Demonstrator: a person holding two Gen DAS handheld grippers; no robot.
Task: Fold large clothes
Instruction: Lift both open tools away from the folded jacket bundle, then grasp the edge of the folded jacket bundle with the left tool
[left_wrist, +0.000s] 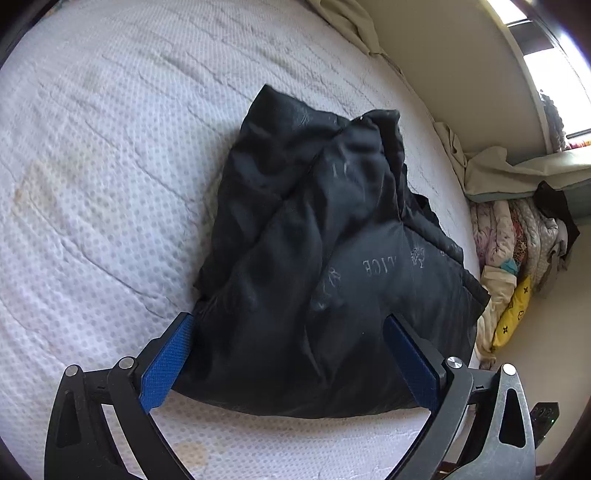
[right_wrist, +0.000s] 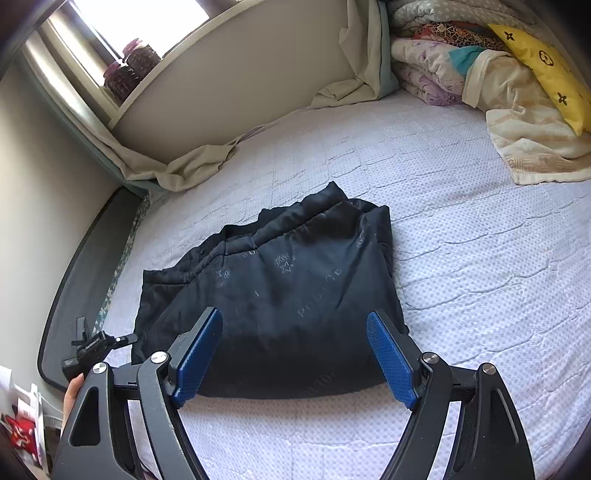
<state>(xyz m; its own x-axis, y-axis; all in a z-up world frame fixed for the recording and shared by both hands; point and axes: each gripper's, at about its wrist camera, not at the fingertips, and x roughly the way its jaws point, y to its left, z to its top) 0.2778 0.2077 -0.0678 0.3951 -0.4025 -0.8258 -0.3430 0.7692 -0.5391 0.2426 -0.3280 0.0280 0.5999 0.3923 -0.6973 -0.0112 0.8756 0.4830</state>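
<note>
A black padded jacket (left_wrist: 314, 258) with faint grey printed lettering lies folded into a thick bundle on the white quilted mattress (left_wrist: 110, 166). It also shows in the right wrist view (right_wrist: 280, 288). My left gripper (left_wrist: 291, 321) is open, its blue pads (left_wrist: 166, 365) on either side of the bundle's near edge, holding nothing. My right gripper (right_wrist: 295, 317) is open just above the bundle's near edge, empty. The left gripper (right_wrist: 96, 347) also shows in the right wrist view, at the bundle's left side.
A heap of folded quilts (right_wrist: 436, 70) and a yellow pillow (right_wrist: 546, 66) lies at the mattress's far right corner. A beige sheet (right_wrist: 192, 170) is bunched along the wall. Jars (right_wrist: 129, 66) stand on the window ledge. The mattress edge (right_wrist: 110, 280) runs at the left.
</note>
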